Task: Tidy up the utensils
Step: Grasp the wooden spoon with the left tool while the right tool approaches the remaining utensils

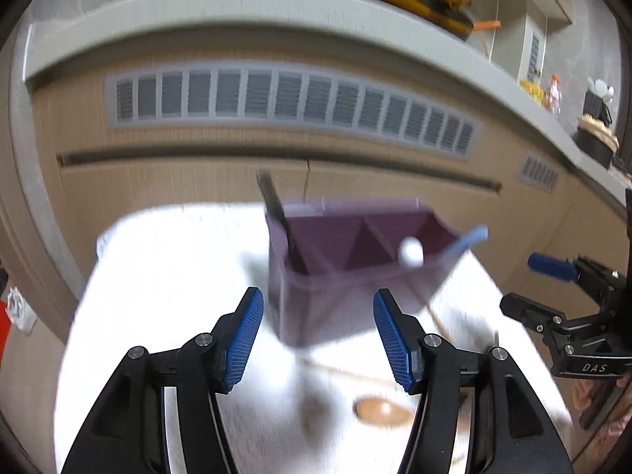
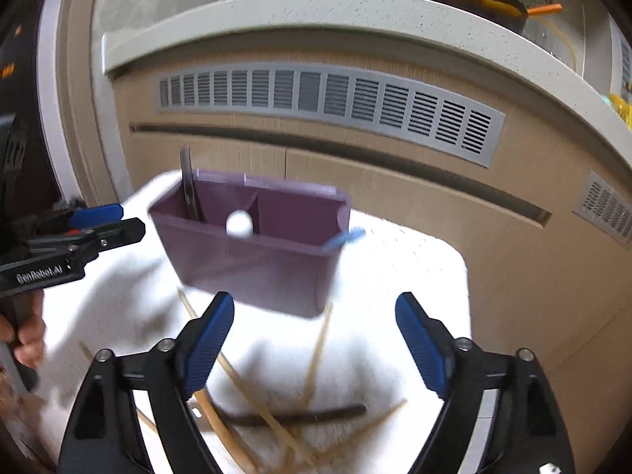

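on the white-covered bench point(image 2: 414, 276), the loose chopsticks point(image 2: 316, 359) and dark stick point(image 2: 316, 416) lay scattered just below the right gripper point(image 2: 314, 341), its jaws wide and empty, nearer than the left gripper point(image 1: 318, 339), equally wide, facing the purple holder point(image 2: 252, 260).

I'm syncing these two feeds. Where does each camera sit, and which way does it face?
Left wrist: on the left gripper, facing the purple caddy and cabinet; own open jaws show, right gripper at right.
Right wrist: on the right gripper, above chopsticks; open jaws, left gripper at left.
Shared: caddy, white cloth, vent.
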`<action>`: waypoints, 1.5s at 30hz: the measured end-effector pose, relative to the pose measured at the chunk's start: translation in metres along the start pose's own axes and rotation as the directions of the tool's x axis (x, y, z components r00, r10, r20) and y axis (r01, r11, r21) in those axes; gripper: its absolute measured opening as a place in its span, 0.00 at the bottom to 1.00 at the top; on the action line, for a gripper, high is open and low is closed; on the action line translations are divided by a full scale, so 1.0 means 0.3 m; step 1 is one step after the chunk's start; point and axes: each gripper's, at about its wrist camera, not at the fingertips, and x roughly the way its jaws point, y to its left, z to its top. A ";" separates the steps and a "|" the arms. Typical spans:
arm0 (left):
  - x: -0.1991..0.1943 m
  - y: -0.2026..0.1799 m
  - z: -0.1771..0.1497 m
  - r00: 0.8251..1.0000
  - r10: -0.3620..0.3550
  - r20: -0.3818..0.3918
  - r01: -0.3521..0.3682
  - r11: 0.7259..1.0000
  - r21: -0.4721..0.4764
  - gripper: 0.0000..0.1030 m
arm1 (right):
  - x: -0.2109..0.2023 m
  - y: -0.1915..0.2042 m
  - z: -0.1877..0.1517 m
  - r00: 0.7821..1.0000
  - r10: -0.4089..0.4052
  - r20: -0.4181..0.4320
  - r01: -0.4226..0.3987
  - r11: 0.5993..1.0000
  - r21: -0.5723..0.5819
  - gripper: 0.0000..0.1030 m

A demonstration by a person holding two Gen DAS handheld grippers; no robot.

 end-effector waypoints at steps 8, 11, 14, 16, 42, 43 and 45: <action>0.044 -0.048 -0.155 0.984 -0.018 -0.178 0.024 0.999 0.034 0.57 | 0.021 0.080 -0.125 0.999 0.020 -0.031 -0.022 0.995 -0.094 0.97; 0.037 -0.053 -0.186 0.978 -0.020 -0.209 0.027 0.999 0.031 0.57 | 0.041 0.123 -0.150 0.996 0.064 -0.066 -0.072 0.988 -0.133 0.97; 0.049 -0.058 -0.210 0.957 -0.082 -0.278 0.079 0.997 -0.023 0.57 | 0.060 0.135 -0.157 0.996 0.039 -0.075 -0.050 0.988 -0.147 0.85; 0.068 -0.069 -0.227 0.931 -0.156 -0.329 0.140 0.987 -0.072 0.57 | 0.071 0.112 -0.159 0.995 0.019 -0.095 -0.030 0.992 -0.119 0.64; 0.232 -0.274 -0.230 0.942 0.036 -0.333 0.039 0.976 0.216 0.44 | 0.035 -0.097 -0.256 0.993 0.001 -0.115 0.012 0.994 0.110 0.62; 0.219 -0.254 -0.234 0.943 0.027 -0.333 0.047 0.976 0.211 0.37 | 0.036 -0.087 -0.252 0.993 0.013 -0.115 -0.001 0.994 0.106 0.62; 0.188 -0.211 -0.238 0.943 0.028 -0.333 0.042 0.979 0.199 0.26 | 0.044 -0.058 -0.233 0.991 0.072 -0.114 -0.061 0.993 0.097 0.62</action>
